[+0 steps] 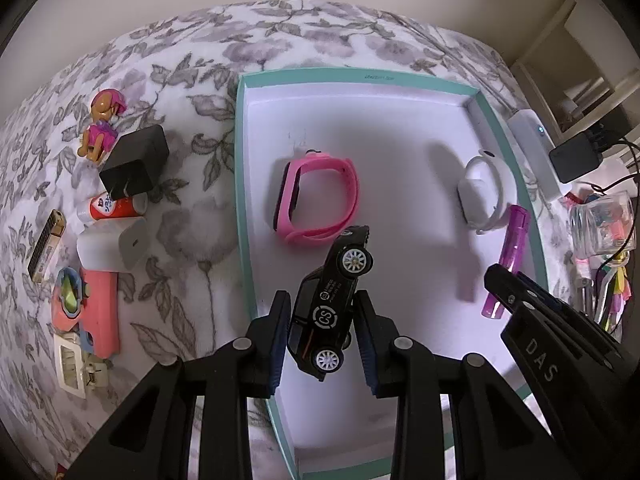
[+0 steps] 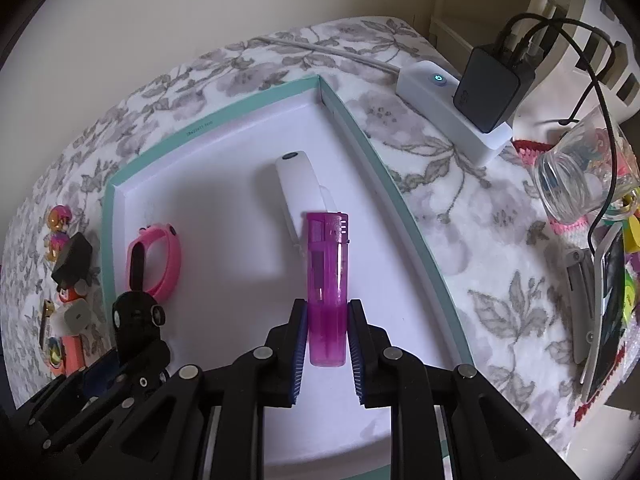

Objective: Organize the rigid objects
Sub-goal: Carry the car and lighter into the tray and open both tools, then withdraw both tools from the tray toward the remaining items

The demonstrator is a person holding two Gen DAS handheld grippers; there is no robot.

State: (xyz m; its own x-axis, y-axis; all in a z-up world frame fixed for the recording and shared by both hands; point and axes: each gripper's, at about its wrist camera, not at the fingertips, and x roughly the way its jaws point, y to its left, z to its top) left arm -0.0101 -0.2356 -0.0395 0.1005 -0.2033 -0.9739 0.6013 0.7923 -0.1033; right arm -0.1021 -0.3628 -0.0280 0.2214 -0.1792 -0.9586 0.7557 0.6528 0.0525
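Left wrist view: your left gripper [image 1: 322, 332] pinches a black toy car [image 1: 330, 304] above the white tray [image 1: 400, 128], near a pink watch [image 1: 316, 200]. Your right gripper [image 2: 327, 340] pinches a purple lighter [image 2: 326, 280] over the same tray.
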